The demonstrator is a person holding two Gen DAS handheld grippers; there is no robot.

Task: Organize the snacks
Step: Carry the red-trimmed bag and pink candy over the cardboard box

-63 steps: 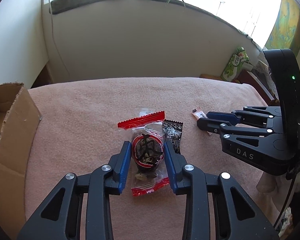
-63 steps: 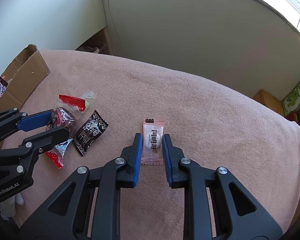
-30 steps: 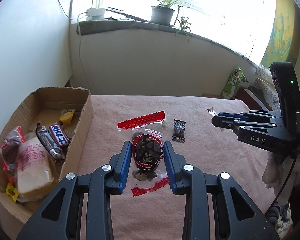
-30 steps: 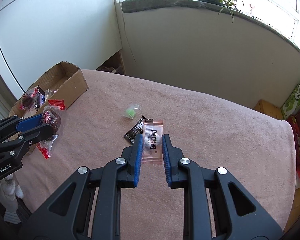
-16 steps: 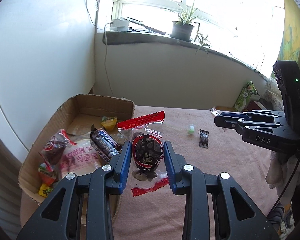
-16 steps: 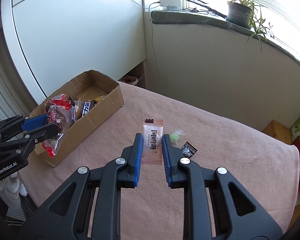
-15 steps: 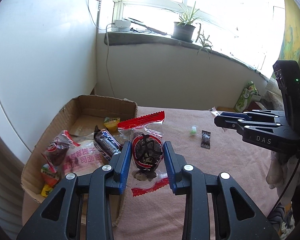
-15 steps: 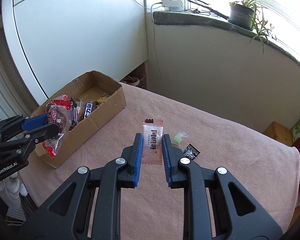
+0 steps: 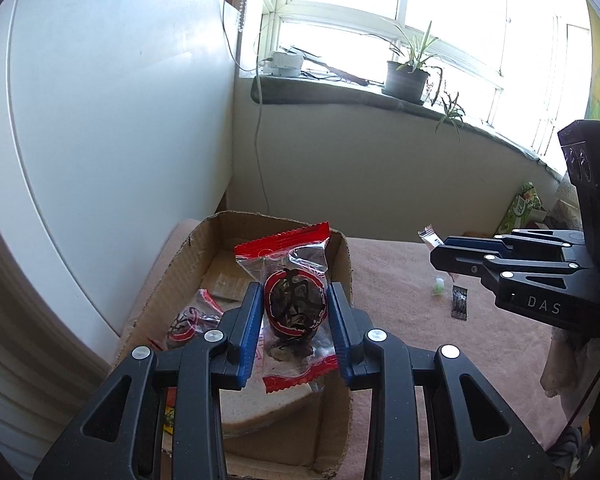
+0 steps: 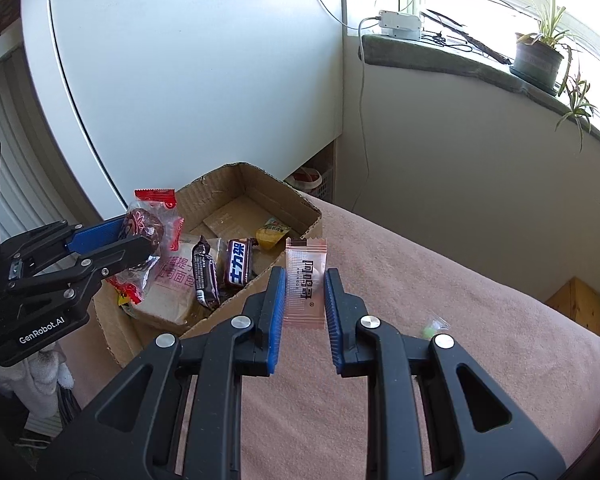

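The left gripper [image 9: 294, 322] pinches a red-ended clear snack bag [image 9: 294, 308] between its blue pads, held level in the air over the near end of the cardboard box [image 9: 342, 408]. In the right wrist view that gripper [image 10: 140, 240] sits at 9 o'clock, above the box's near-left corner.

The right gripper [image 10: 305, 296] grips a thin pink sachet [image 10: 305, 280] upright, hovering just beside the box's right wall [image 10: 296, 200], over the pink blanket [image 10: 480, 320].

In the box lie a bread pack [image 10: 172, 284], two dark bars [image 10: 240, 266] and a yellow packet [image 10: 272, 234]. On the blanket at 3 o'clock of the left view lie a green candy [image 9: 438, 286] and a black packet [image 9: 459, 303]. Beyond are a white panel [image 10: 200, 72] and a sunlit windowsill with a potted plant [image 9: 406, 76].
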